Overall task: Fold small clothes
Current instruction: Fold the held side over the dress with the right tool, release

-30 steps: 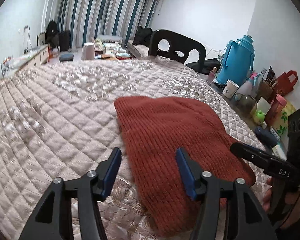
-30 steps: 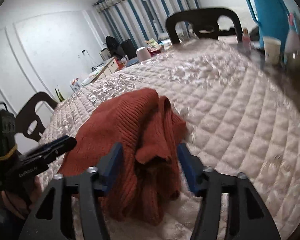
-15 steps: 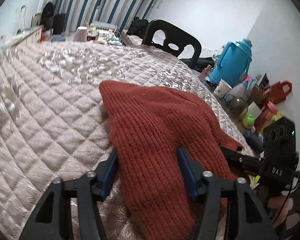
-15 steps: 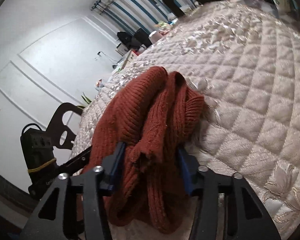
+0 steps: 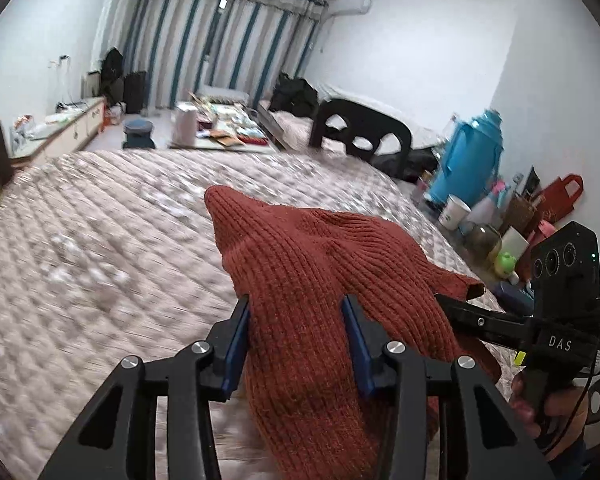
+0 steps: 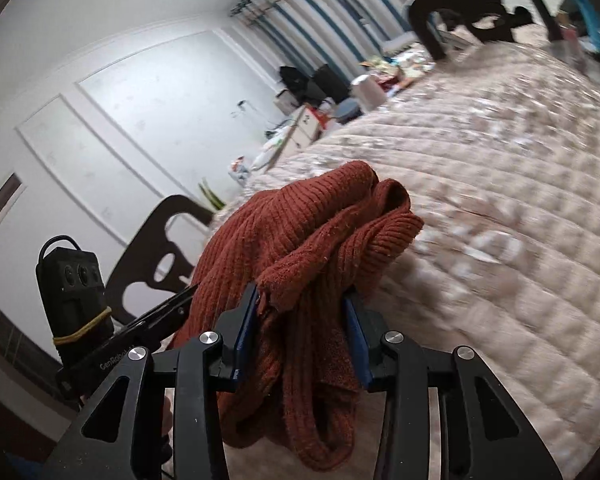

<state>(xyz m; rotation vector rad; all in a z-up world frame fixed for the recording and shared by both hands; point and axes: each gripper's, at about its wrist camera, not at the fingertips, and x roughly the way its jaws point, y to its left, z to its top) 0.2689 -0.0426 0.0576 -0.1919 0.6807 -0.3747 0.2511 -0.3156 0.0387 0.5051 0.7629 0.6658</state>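
Rust knit (image 5: 308, 280) — between both grippers' fingers (image 5: 238, 340)

One rust-red knitted garment (image 5: 316, 272), two hand-held grippers, left (image 5: 296, 340) and right (image 6: 300, 334), two dark chairs (image 6: 480, 12) (image 6: 156, 248), one blue thermos jug (image 5: 472, 160), one red bag (image 5: 560, 196).

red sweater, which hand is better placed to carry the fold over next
Probably left. The left tongs hold a smooth, flat stretch of the red sweater with open quilted cover ahead. The right tongs pinch a bunched, doubled-up end, better kept as the anchor.
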